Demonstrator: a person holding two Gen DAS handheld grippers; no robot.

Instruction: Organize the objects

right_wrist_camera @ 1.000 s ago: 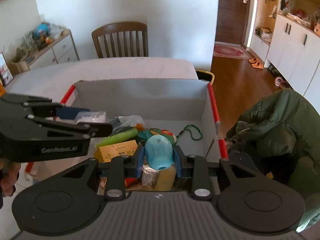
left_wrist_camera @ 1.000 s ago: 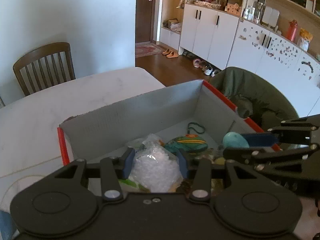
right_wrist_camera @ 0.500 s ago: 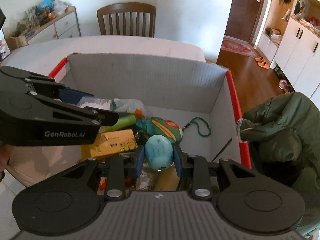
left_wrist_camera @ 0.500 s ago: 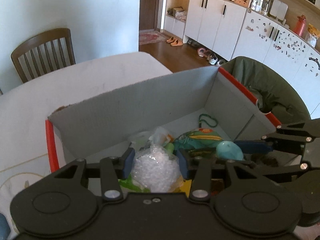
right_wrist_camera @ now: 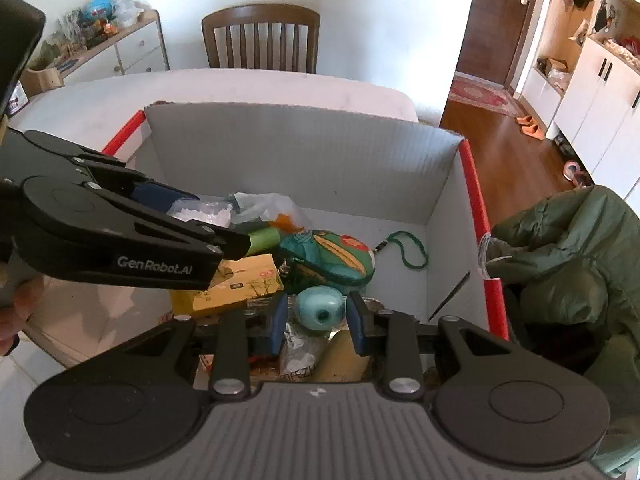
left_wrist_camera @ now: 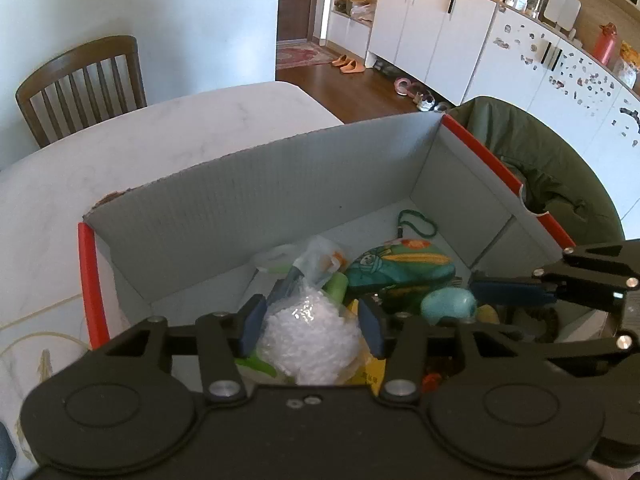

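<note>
A clear bag of white beads (left_wrist_camera: pixel 310 334) sits clamped between the blue pads of the left gripper (left_wrist_camera: pixel 311 326), held low over the near side of an open grey cardboard box (left_wrist_camera: pixel 256 204) with red-taped edges. Beside it, toward the box's near right corner, the right gripper (right_wrist_camera: pixel 317 314) has its jaws set around a pale blue egg-shaped object (right_wrist_camera: pixel 320 309); small gaps show between the pads and the object, and whether they press on it cannot be told. In the left wrist view the same blue object (left_wrist_camera: pixel 448 304) lies at the tip of the right gripper's fingers.

Below both tools the box floor is crowded: a green pouch with a cartoon print (right_wrist_camera: pixel 328 258) lies near the middle, a yellow carton (right_wrist_camera: pixel 240 282) to its left, a light green tube (right_wrist_camera: pixel 262 240) behind the carton, and a crumpled clear plastic bag (right_wrist_camera: pixel 264 204) toward the far wall. A green cord loop (right_wrist_camera: pixel 408 250) lies on bare floor near the far right corner.

The box stands on a white marble-look table (left_wrist_camera: pixel 160 136). A wooden chair (right_wrist_camera: pixel 260 36) faces the table's far edge, and a green jacket (right_wrist_camera: pixel 568 264) is heaped just beyond the box's right wall. Part of a hand (right_wrist_camera: pixel 18 312) shows at the left edge of the right wrist view.
</note>
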